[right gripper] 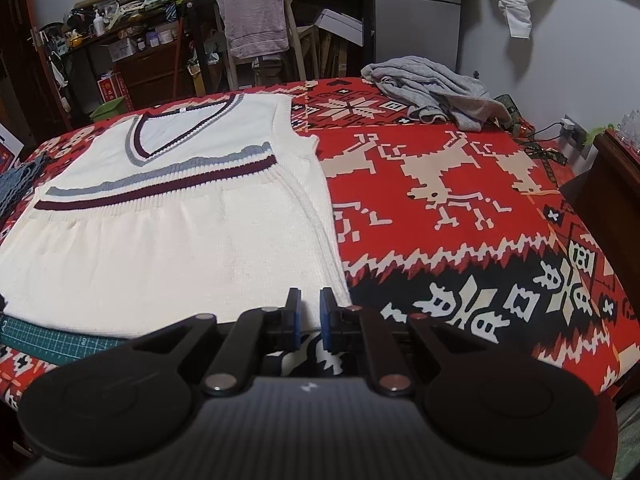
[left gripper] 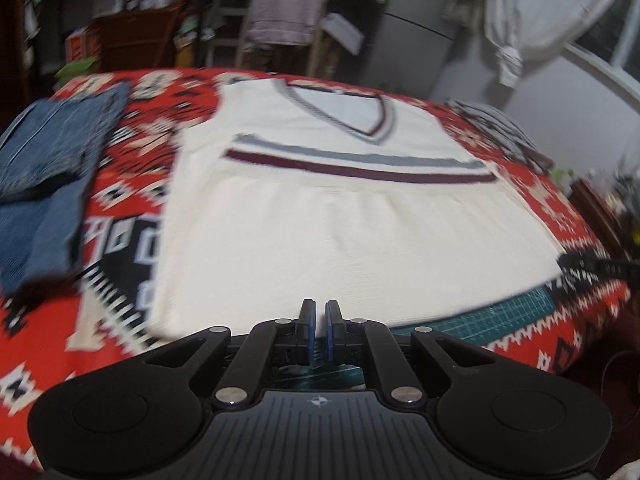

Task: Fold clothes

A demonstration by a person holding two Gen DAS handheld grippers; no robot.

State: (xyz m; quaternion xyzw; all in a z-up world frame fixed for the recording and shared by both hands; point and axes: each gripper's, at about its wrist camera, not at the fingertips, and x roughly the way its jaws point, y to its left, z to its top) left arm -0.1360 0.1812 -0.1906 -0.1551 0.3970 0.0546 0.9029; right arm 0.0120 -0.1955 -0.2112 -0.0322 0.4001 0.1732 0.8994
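A cream knit vest with a V-neck and grey and maroon chest stripes lies flat on the red patterned blanket, hem toward me. My left gripper hovers at the middle of the hem, its blue-padded fingers almost touching with nothing between them. In the right wrist view the vest fills the left half. My right gripper sits at the vest's near right corner, its jaws drawn together to a narrow slit, holding nothing. The left wrist view is motion-blurred.
Folded blue jeans lie left of the vest. A crumpled grey garment sits at the far right of the blanket. A green cutting mat pokes out under the hem. Cluttered shelves and a chair with a towel stand behind.
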